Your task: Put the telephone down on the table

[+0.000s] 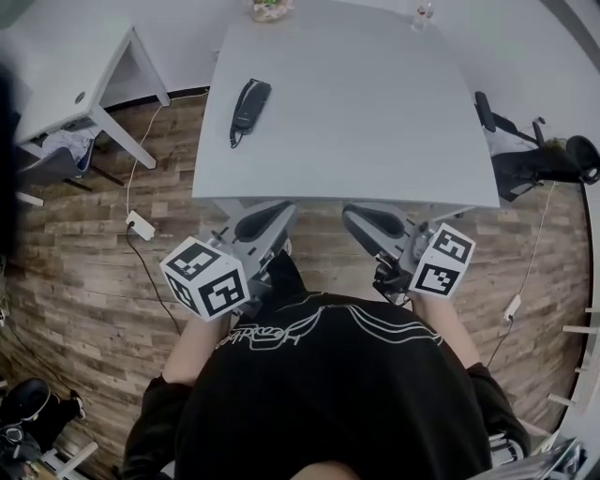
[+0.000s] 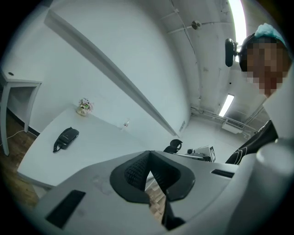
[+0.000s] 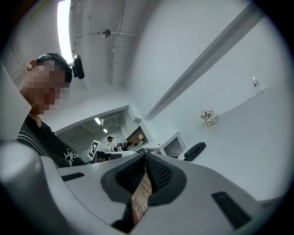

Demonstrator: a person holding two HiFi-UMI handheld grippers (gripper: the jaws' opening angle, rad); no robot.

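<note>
Place: an office or meeting room.
Furniture: a big white table (image 1: 375, 141), a second desk (image 1: 56, 66) off its left edge, a black chair (image 1: 525, 164) off its right edge.
Equipment: a telephone (image 1: 249, 103) near the table's left edge.
Floor: wood planks (image 1: 75, 281) with a power strip (image 1: 141, 225).
Ceiling: tube lights (image 2: 226, 104).

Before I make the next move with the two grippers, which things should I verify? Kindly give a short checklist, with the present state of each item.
1. Telephone lies flat on the table, near its left side: ok.
2. Left gripper has its jaws together with nothing between them: ok.
3. Right gripper has its jaws together with nothing between them: ok.
4. Both grippers are held short of the table's near edge, touching nothing on it: ok.
5. Flower pot and small glass stand at the far edge, well apart from the telephone: ok.
6. Telephone's cord lies fully on the table: cannot tell, too small to see.
</note>
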